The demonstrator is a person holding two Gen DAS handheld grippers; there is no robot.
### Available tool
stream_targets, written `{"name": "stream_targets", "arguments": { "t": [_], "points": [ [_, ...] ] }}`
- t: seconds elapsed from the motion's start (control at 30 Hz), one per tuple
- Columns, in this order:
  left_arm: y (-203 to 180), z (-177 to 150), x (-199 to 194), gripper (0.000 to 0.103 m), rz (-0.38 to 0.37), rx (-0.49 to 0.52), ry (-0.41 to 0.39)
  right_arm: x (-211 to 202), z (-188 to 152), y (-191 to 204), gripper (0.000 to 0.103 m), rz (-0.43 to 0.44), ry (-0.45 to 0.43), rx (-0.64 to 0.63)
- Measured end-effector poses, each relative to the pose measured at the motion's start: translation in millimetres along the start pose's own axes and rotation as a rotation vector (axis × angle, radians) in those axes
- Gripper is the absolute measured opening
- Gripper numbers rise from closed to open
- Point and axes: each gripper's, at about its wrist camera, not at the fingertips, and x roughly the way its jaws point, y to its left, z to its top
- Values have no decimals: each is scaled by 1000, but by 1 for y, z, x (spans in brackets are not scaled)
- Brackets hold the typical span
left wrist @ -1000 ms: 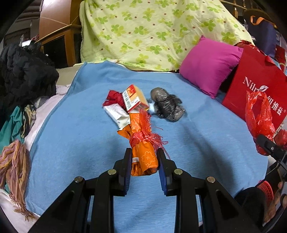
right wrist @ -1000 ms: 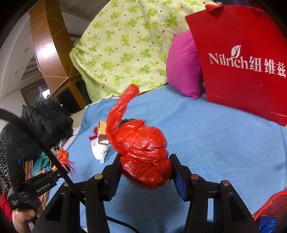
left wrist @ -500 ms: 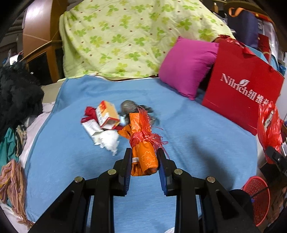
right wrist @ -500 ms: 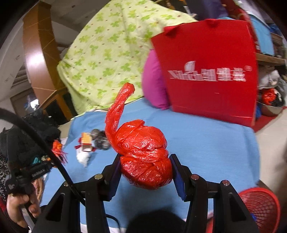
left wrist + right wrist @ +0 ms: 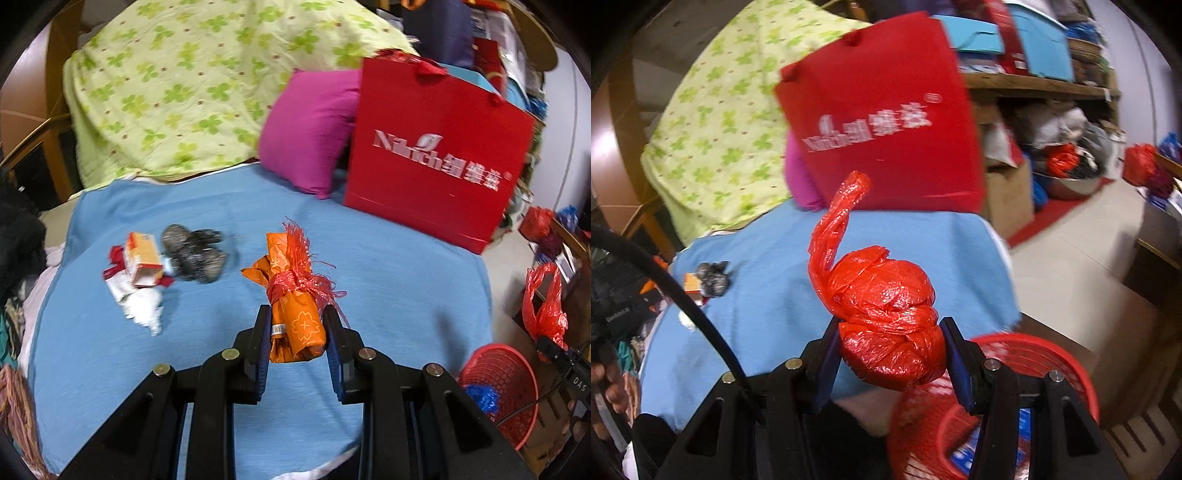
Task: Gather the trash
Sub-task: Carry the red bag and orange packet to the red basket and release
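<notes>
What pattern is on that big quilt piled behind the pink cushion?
The quilt is pale yellow-green with green clover leaves and small brown dots, clearest in the left wrist view.

Both wrist views over blue bedspread [image 5: 388, 266]

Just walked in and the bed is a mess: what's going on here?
A person is clearing trash off the blue blanket with handheld tongs. The left tongs grip an orange wrapper bundle; the right tongs grip a balled red plastic bag near the red basket. A small carton and dark crumpled wad remain.
</notes>
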Motion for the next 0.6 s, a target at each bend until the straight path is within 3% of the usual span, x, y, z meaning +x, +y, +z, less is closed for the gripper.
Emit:
{"name": "stream_targets", "arguments": {
  "t": [0.6],
  "points": [
    [-103, -7, 9, 29, -128, 153, 38, -19, -56, -86, 55, -152, 71, 130]
  ]
}}
